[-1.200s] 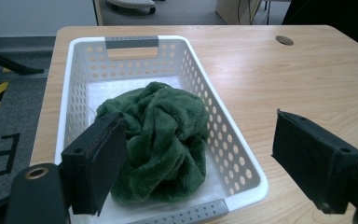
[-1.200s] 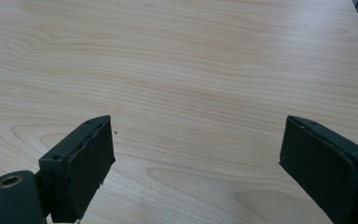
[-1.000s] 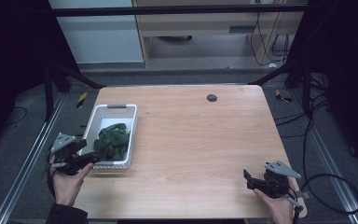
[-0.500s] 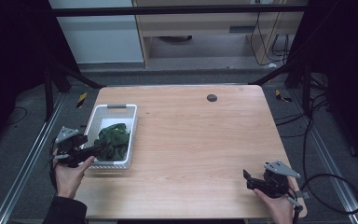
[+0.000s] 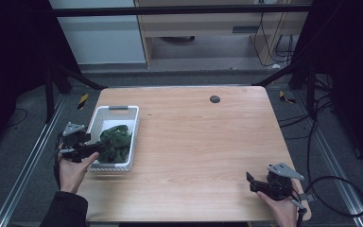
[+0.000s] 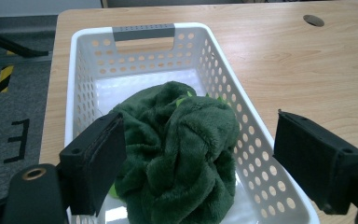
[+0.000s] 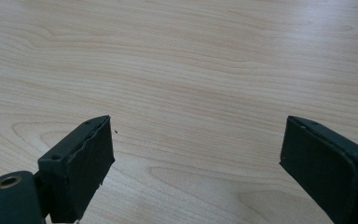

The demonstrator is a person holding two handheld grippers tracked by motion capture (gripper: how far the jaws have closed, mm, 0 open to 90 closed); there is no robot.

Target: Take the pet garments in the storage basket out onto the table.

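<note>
Jaws of the left gripper point(image 6: 198, 158) are held wide apart by the green cloth point(image 6: 177, 154) in the white basket point(image 6: 144, 32). Right gripper point(image 7: 196, 168) jaws are spread wide over the table point(image 7: 191, 70).

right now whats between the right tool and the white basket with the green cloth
Only bare wooden table, seen in the high view: nothing rests between the right tool at the near right corner and the white basket holding the green cloth.

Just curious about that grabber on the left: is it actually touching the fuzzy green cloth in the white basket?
Cannot tell. In the left gripper view the left gripper stands open around the green cloth, but one jaw overlaps it, hiding any contact.
</note>
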